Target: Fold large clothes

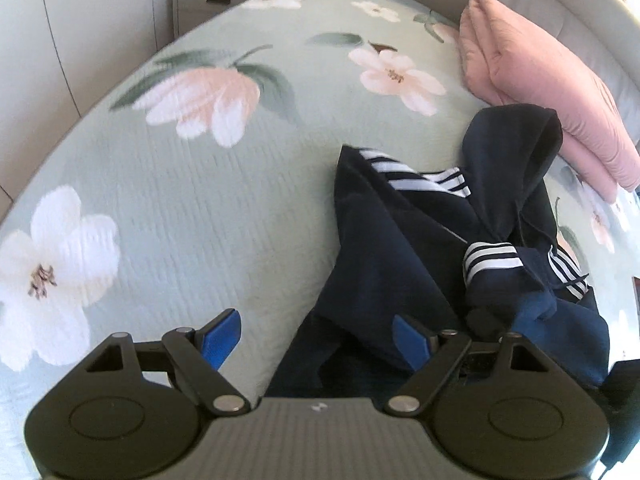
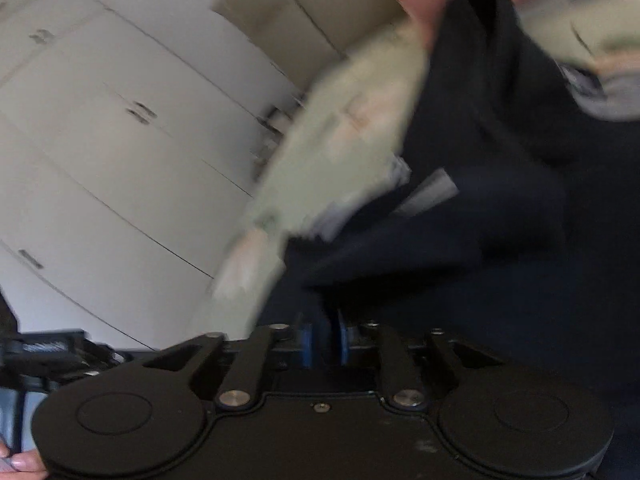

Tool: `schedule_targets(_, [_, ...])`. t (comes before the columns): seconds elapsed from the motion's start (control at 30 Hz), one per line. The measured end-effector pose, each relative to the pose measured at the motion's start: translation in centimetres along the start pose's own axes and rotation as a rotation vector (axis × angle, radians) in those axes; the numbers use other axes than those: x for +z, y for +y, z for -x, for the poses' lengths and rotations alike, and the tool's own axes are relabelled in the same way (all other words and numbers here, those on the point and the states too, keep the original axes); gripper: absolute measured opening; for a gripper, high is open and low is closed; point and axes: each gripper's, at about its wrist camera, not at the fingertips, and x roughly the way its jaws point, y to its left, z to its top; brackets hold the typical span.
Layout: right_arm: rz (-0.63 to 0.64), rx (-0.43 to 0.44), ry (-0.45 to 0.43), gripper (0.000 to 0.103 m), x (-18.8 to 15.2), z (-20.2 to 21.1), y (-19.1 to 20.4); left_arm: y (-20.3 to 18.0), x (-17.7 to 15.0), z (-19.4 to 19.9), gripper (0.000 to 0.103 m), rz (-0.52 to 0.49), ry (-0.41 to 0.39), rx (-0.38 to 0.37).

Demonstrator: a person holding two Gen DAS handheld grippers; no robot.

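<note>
Wide bed under a pale green quilt printed with big pink and white flowers, filling most of the left wrist view. Folded pink blanket at the far right, against the headboard. Grey nightstand at the far left, beyond the bed corner. White wardrobe doors across the left of the right wrist view.

Navy hooded sweatshirt with white sleeve stripes heaped right of centre on the bed, crumpled, hood standing up toward the pink blanket, near edge running under the right-hand finger of the left gripper. Left jaws spread wide, released, holding nothing.

Right gripper with jaws clenched, blue pads nearly together on a pinch of the dark cloth; view badly smeared, so exact grip point hard to read.

Likely step: lifting and shaking the garment out flat before any fold. To do it well: bring the open left jaws onto a matching edge, hem or shoulder, level with the right grip. Pull the two apart to tension the fabric. Lay flat on the free quilt to the left, sleeves untwisted, hood smoothed, clear of the pink blanket.
</note>
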Motion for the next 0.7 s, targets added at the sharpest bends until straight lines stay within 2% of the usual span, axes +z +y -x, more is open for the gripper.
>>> schedule_targets(0.07, [-0.072,0.010,0.055,0.084,-0.8,-0.3,-0.7,0.0,0.0,-0.4,0.085,0.005,0.008,-0.014])
schedule_targets(0.1, [-0.110,0.031,0.060,0.084,-0.9,0.1,-1.1,-0.2,0.0,-0.6,0.085,0.004,0.008,-0.020])
schedule_targets(0.17, [-0.169,0.054,0.007,0.085,-1.0,1.4,-1.1,-0.6,0.0,-0.7,0.085,-0.004,0.006,-0.025])
schedule_targets(0.27, [-0.230,0.004,-0.085,0.086,-0.2,3.3,-2.5,-1.3,0.0,-0.8,0.085,-0.016,0.003,-0.027])
schedule_targets(0.33, [-0.282,-0.012,-0.104,0.086,0.5,3.5,-4.0,-1.7,0.0,-0.9,0.085,-0.028,0.001,-0.030])
schedule_targets(0.37, [-0.290,-0.016,-0.108,0.076,1.1,3.3,-4.6,-1.9,0.0,-0.9,0.085,-0.038,0.002,-0.029])
schedule_targets(0.4, [-0.281,-0.044,-0.106,0.062,1.4,3.0,-4.8,-2.0,-0.1,-0.8,0.085,-0.049,0.003,-0.029])
schedule_targets(0.43, [-0.265,-0.089,-0.114,0.023,1.9,3.0,-4.7,-2.2,-0.2,-0.8,0.085,-0.060,0.005,-0.028])
schedule_targets(0.47, [-0.258,-0.106,-0.132,0.019,2.1,3.0,-4.2,-2.4,-0.2,-0.8,0.085,-0.076,0.010,-0.030])
schedule_targets(0.5, [-0.261,-0.072,-0.165,0.018,2.3,3.0,-3.6,-2.5,-0.3,-0.9,0.085,-0.095,0.018,-0.033])
schedule_targets(0.53, [-0.256,-0.009,-0.194,0.018,2.5,2.9,-2.7,-2.6,-0.4,-1.0,0.085,-0.113,0.026,-0.031])
schedule_targets(0.6, [-0.168,0.109,-0.229,0.018,3.8,3.4,1.0,-2.6,-0.4,-1.0,0.085,-0.137,0.038,-0.016])
schedule_targets(0.67, [-0.052,0.191,-0.211,0.018,4.5,3.0,4.8,-2.2,-0.4,-0.7,0.085,-0.141,0.039,0.000])
schedule_targets(0.7, [0.004,0.200,-0.191,0.018,4.6,2.4,6.6,-1.8,-0.3,-0.4,0.085,-0.135,0.034,0.004])
